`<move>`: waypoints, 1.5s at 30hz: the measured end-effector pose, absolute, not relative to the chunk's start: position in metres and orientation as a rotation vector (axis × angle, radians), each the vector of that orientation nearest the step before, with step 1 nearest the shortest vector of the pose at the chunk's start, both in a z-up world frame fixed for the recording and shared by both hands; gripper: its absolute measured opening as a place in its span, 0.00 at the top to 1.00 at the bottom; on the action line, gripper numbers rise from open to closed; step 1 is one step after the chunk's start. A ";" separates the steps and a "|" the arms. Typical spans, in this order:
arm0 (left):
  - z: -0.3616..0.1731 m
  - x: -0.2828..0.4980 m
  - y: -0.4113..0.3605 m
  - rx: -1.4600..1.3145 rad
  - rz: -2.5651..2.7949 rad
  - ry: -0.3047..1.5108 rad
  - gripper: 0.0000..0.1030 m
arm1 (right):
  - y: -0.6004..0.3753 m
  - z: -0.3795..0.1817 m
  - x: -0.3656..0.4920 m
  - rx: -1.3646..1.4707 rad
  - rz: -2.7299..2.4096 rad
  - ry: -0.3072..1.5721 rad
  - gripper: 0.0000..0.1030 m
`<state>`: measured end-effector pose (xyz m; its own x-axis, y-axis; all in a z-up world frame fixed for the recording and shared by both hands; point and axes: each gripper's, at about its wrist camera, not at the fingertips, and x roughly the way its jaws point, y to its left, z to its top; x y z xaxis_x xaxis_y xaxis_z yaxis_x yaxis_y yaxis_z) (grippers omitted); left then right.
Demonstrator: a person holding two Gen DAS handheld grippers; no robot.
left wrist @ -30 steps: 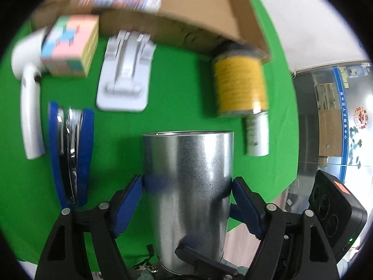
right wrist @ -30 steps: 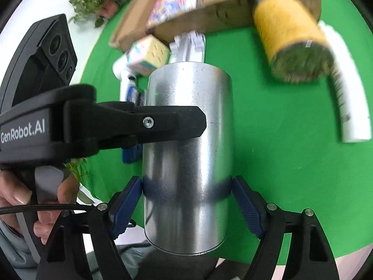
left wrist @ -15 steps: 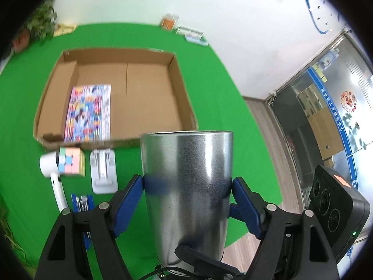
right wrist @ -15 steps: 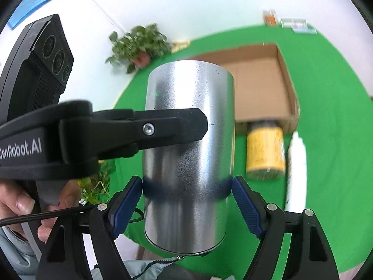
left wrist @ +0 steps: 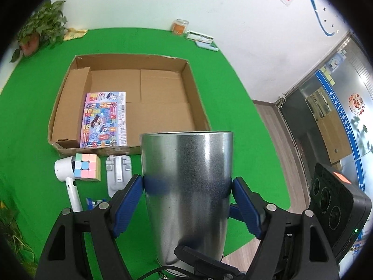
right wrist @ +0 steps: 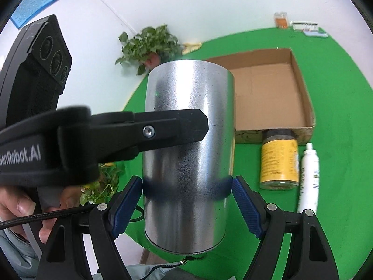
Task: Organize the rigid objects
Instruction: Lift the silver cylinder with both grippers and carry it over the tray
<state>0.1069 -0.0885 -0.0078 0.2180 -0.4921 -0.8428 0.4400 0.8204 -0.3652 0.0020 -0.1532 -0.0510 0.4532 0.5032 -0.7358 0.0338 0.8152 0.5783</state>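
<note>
**Both grippers hold the metal cup above the table**

Your left gripper (left wrist: 187,184) squeezes the metal cup (left wrist: 186,186) with its 2 blue pads, 1 on each side. Your right gripper (right wrist: 187,184) squeezes the same cup from another side. So the cup is up in the air, in front of you, held by 2 tools at once. It is not in the cardboard box (left wrist: 193,100) yet.

The cup stands up tall. Its long side runs up and down between the pads. In the left view you look at its wider rim at the top, and it gets thinner toward the bottom. I cannot tell for sure which end is open.

To do this step well, keep both grips tight and move both hands together. If 1 hand goes faster, the smooth cup may twist or slip. Carry it over the near wall of the box and set it down in the bare right part, away from the colorful booklet (left wrist: 103,119). Let go only when it rests on the floor of the box.

On the green table (left wrist: 233,107) the cube (left wrist: 87,166), the yellow jar (right wrist: 279,163) and the white bottle (right wrist: 309,177) wait outside the box.
</note>
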 end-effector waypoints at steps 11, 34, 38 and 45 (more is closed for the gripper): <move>-0.030 0.200 -0.080 -0.112 -0.695 1.241 0.25 | -0.144 -0.076 0.102 0.556 0.255 1.148 0.25; -0.119 0.352 -0.136 -0.102 -0.861 1.358 0.25 | -0.188 -0.187 0.277 0.567 0.080 1.249 0.25; -0.138 0.358 -0.140 -0.100 -0.850 1.395 0.25 | -0.189 -0.210 0.278 0.592 0.077 1.272 0.25; -0.168 0.359 -0.149 -0.064 -0.824 1.466 0.24 | -0.191 -0.244 0.270 0.608 0.058 1.312 0.26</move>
